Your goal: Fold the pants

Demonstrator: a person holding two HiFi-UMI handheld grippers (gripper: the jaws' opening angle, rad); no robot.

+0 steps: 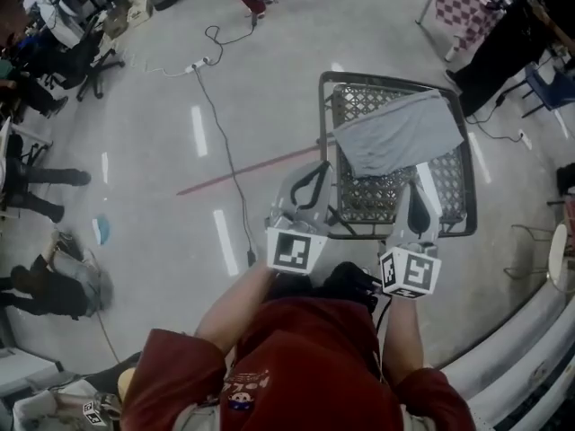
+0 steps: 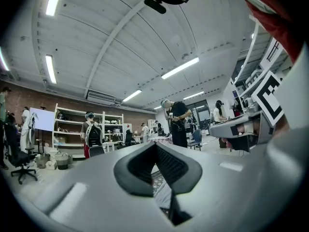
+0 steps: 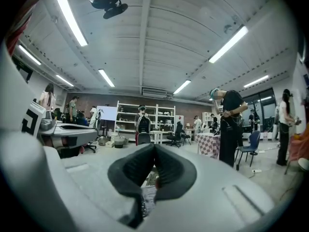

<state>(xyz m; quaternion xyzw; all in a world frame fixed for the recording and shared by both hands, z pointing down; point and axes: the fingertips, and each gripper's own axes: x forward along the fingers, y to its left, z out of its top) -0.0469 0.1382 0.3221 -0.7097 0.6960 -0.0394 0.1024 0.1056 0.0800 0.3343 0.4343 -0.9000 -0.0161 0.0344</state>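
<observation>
The grey pants (image 1: pixel 400 133), rumpled across the far half of the mesh tabletop (image 1: pixel 454 209), are judged light, limp and best pinched at two hem corners, while the left gripper (image 1: pixel 313 173) and right gripper (image 1: pixel 420 185) are held closed and empty by its near edge.

Bright ceiling tube lights (image 3: pixel 71 19) overhead — fisheye bending at edges, floor (image 1: pixel 144 151) glare streaks.

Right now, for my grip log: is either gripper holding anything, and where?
Nothing held: left gripper and right gripper are shut empty; the grey pants lie free on the mesh table.
</observation>
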